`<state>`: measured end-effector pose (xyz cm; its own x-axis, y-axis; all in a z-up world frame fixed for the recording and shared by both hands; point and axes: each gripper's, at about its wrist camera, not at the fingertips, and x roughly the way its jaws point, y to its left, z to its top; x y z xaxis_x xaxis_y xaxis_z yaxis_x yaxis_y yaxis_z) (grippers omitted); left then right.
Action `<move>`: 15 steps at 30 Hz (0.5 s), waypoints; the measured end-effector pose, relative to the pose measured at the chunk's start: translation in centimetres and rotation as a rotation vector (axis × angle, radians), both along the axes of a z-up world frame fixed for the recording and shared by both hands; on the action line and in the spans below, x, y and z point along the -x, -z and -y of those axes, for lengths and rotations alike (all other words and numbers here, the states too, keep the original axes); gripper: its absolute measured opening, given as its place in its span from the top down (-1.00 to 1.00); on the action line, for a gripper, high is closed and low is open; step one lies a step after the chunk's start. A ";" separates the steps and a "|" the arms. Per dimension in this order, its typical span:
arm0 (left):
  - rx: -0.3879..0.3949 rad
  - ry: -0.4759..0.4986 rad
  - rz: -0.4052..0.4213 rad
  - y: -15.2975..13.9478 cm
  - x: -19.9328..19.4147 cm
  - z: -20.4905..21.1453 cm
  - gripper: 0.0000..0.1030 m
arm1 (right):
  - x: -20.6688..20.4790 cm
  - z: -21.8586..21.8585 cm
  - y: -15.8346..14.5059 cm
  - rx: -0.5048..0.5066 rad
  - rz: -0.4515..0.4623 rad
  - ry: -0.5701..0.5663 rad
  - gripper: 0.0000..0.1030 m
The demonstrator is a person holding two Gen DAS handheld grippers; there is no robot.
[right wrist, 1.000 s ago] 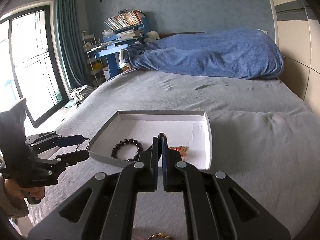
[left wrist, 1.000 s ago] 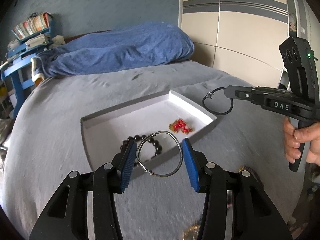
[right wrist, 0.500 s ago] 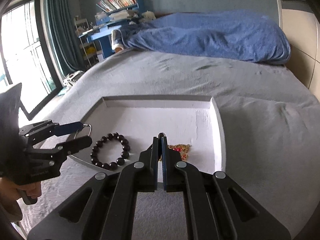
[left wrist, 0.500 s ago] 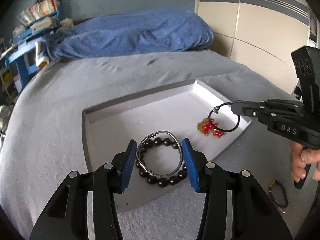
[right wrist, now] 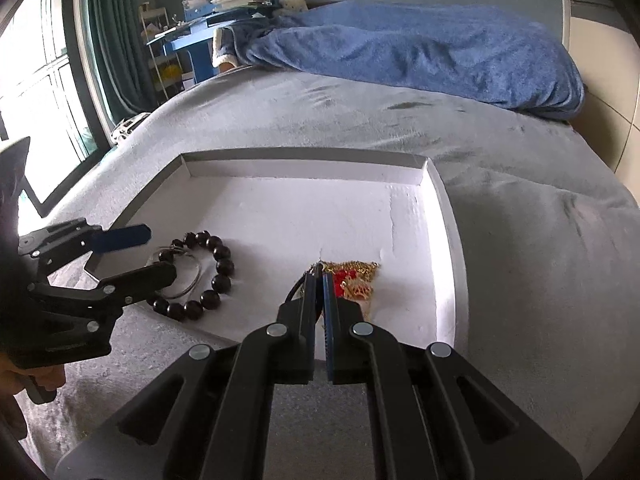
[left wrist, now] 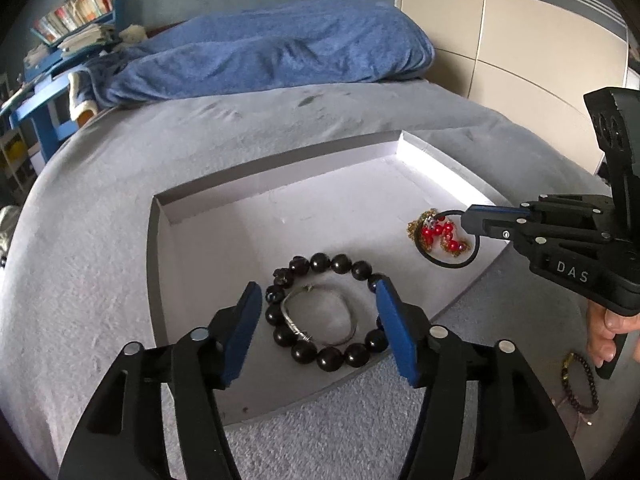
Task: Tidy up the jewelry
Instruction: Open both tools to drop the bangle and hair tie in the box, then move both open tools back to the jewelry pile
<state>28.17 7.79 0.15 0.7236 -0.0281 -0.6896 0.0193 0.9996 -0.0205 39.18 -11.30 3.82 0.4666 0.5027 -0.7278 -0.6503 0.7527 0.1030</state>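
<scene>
The left claw (left wrist: 316, 316) has just been opening: the silver bangle (left wrist: 320, 322) it clamped a second ago now lies loose inside the bead bracelet (left wrist: 326, 312) near the tray's (left wrist: 280, 184) front edge. The right claw (right wrist: 319, 280), pressed together on a black ring (left wrist: 448, 262), has come down over the red-and-gold chain (left wrist: 438, 234).

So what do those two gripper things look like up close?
Both are black plastic with angular, jointed linkage arms and round silver rivets at the joints. Each finger of the left gripper ends in a flat blue pad. The right gripper has white letters "DAS" on its side and a tall black handle. No cables or sleeves are visible.
</scene>
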 end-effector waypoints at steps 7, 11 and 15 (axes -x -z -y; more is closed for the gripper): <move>0.012 0.001 0.067 -1.7 2.3 0.4 -0.64 | 1.7 2.0 -1.4 -0.067 0.031 0.023 0.45; 0.028 0.011 0.085 -2.3 4.6 1.1 -0.78 | 3.7 4.4 -2.4 -0.113 0.054 0.046 0.15; 0.056 0.014 0.114 -2.5 7.5 1.9 -0.80 | 5.5 6.5 -2.8 -0.134 0.059 0.076 0.06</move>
<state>20.68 5.93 2.62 0.7964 -0.0751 -0.6002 0.0390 0.9966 -0.0729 33.66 -17.77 6.64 0.5471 0.5548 -0.6269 -0.5996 0.7822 0.1690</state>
